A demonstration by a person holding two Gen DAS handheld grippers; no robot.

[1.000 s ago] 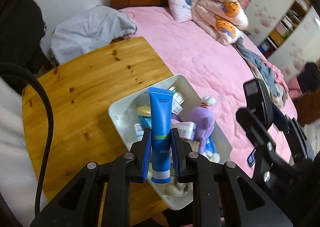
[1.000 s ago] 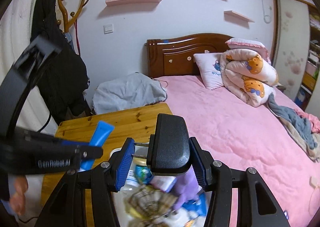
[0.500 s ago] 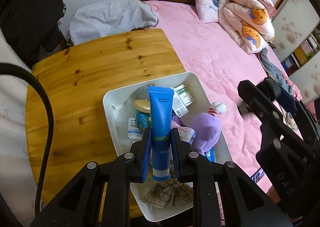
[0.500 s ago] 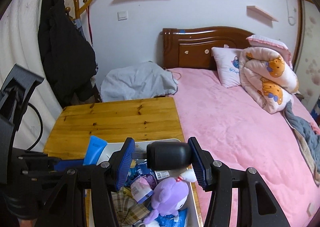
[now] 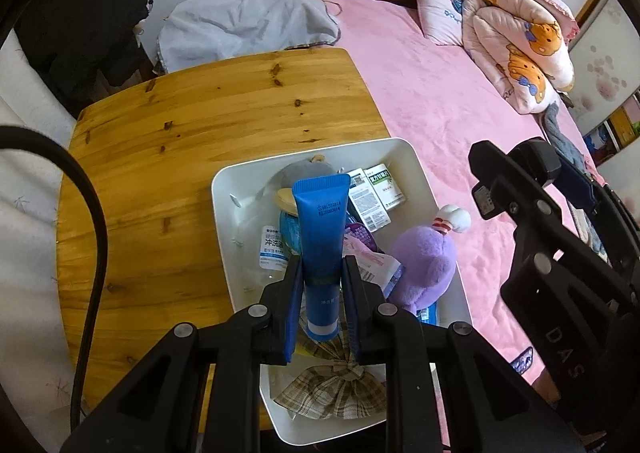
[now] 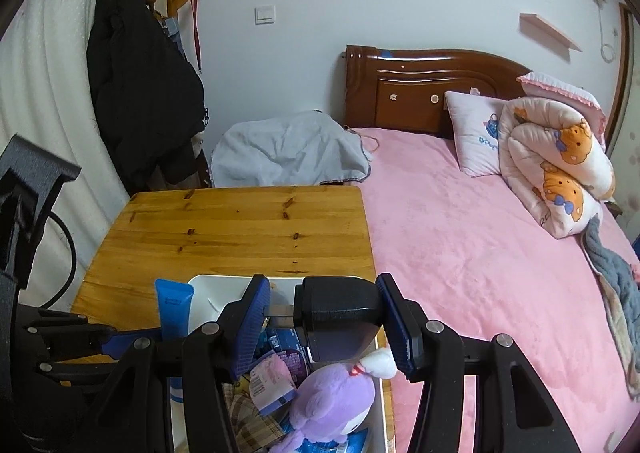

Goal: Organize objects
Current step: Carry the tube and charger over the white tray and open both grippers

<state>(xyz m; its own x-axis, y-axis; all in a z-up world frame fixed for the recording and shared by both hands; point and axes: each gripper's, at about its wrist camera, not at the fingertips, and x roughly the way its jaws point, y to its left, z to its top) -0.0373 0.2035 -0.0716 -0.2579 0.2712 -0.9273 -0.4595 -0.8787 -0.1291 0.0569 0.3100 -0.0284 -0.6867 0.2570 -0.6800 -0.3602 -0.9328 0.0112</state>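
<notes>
Closest in, the left gripper (image 5: 322, 293) was pinching a blue tube (image 5: 322, 237), cap end down between its blue pads, the flat crimped end pointing up and away. The tube hung just above a white tray (image 5: 224, 213) that sat at the near right corner of the wooden worktop (image 5: 192, 125), right beside the bed. Under the tube lay a plaid fabric bow (image 5: 332, 393), and to its right a purple plush toy (image 5: 424, 265) leaned against the tray's right wall. Further back in the tray sat small white medicine boxes (image 5: 376, 189), a clear sachet with blue print (image 5: 272, 245) and a grey round thing I couldn't make out.

Over on the right wrist view, the right gripper (image 6: 324, 317) was clamped on a black adapter block (image 6: 336, 313), a metal prong sticking out of its left side towards the left pad. It hovered above the tray, plush toy directly below.

Beyond the tray the worktop ran bare and knotty to its far edge, where a pale grey garment (image 6: 288, 153) was heaped. Past that stood the pink bed (image 6: 460, 221) with a pillow (image 6: 476, 133), a folded bear-print quilt (image 6: 556, 165) and the dark wooden headboard (image 6: 420, 89). A black coat (image 6: 140, 93) hung on the rack at far left.
</notes>
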